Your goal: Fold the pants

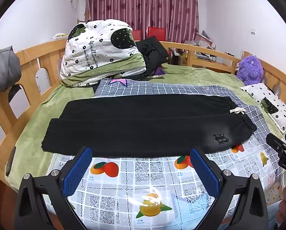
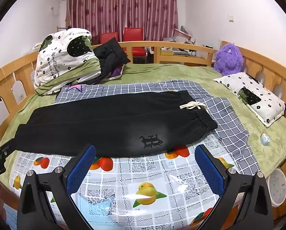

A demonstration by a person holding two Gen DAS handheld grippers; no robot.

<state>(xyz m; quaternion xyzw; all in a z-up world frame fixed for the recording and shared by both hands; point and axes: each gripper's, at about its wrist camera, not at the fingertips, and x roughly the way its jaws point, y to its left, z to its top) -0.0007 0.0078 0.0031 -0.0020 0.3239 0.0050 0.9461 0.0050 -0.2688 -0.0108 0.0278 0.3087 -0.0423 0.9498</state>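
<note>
Black pants [image 1: 143,124] [image 2: 108,122] lie flat across the bed, legs side by side, waistband with a cream drawstring [image 1: 237,110] [image 2: 192,105] to the right and cuffs to the left. A dark emblem [image 2: 150,140] marks the near leg by the waist. My left gripper [image 1: 141,153] hovers open just short of the near edge, around the middle of the pants. My right gripper [image 2: 145,151] is open too, close to the near edge below the emblem. Nothing sits between either pair of blue pads. The right gripper's tip [image 1: 281,145] shows at the left wrist view's right edge.
The pants rest on a fruit-print plastic sheet [image 1: 143,182] [image 2: 139,182] and a grey checked cloth [image 2: 225,115] over a green blanket. A rolled quilt [image 1: 100,51], black jacket [image 1: 152,55], purple plush toy [image 2: 228,59], pillow [image 2: 256,97] and small figurine [image 2: 265,139] lie around; a wooden rail [image 1: 200,48] rings the bed.
</note>
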